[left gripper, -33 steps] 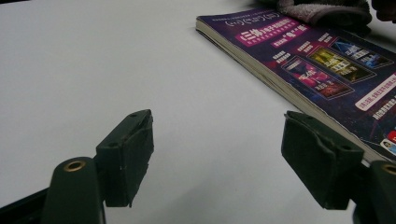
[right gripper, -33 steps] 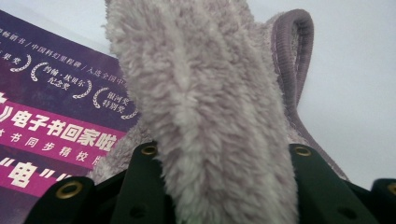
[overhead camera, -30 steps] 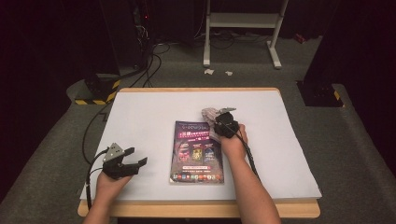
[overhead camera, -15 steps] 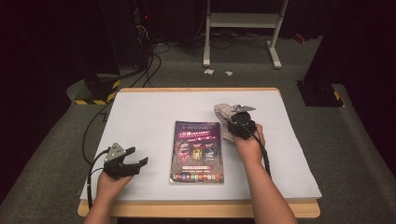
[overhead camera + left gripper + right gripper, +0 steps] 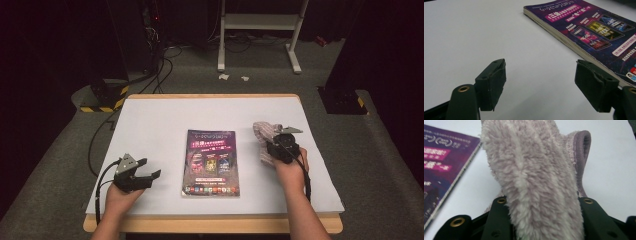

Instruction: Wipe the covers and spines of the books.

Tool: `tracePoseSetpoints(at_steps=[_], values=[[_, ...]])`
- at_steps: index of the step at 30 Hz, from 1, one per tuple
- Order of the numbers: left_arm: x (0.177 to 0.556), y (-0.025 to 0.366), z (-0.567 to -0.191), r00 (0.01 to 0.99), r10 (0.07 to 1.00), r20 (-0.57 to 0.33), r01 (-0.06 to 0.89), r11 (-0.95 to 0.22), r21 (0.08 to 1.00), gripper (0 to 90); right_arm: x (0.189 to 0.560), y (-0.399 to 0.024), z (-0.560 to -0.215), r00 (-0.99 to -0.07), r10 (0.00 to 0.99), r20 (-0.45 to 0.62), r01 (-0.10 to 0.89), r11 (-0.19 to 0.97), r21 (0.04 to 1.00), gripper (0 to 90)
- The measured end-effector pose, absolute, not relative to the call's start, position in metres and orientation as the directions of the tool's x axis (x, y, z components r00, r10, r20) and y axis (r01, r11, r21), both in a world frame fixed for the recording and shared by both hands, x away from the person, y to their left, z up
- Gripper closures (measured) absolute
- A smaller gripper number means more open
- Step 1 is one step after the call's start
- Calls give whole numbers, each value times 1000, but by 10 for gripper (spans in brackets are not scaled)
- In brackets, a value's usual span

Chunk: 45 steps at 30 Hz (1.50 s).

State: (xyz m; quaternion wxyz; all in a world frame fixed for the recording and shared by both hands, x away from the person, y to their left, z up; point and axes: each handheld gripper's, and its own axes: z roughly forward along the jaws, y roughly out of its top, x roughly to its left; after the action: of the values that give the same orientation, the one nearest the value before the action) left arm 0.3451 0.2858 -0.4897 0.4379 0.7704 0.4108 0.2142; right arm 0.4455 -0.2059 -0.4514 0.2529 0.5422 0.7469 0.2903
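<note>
- On the right part of the worktop (image 5: 150, 120), just right of the book (image 5: 212, 162), a fluffy pale mauve sock (image 5: 263, 137) sits in the right claw (image 5: 274, 148).
- In the right gripper view the sock (image 5: 536, 177) bulges up between the two black jaws, its ribbed cuff folded over at the far end; the jaws have just been opening a little, yet the plush fabric fills the gap and they still look to pinch it.
- The book, a purple-covered paperback, lies closed and flat at the middle of the worktop, apart from the sock.
- The left claw (image 5: 145, 175) rests low near the worktop's left front; its jaws stand spread with nothing between them, and the left gripper view shows the book (image 5: 584, 30) a little way ahead.
- Judged from this: the sock is picked up and clear of the book, so the carrying seems under way; setting it down and letting go is left.
</note>
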Motion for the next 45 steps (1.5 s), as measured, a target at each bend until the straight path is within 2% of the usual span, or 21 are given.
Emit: tracePoseSetpoints(at_steps=[13,20,27,33,45], values=[[344,286,-489,572,819,-38,445,-272,853,253,434,-213,-486,-284,958,-41,713,239,660,577],[344,284,-489,582,813,-33,442,-282,852,253,429,-215,-494,-282,959,-30,693,225,685,567],[343,286,-490,577,816,-38,449,-278,850,253,430,-216,-492,-283,959,-20,697,220,682,528],[342,286,-491,575,818,-35,451,-281,847,252,432,-218,-486,-280,960,-22,705,222,674,403],[344,293,-489,564,822,-82,467,-235,853,251,421,-217,-463,-313,950,-19,659,232,715,337]])
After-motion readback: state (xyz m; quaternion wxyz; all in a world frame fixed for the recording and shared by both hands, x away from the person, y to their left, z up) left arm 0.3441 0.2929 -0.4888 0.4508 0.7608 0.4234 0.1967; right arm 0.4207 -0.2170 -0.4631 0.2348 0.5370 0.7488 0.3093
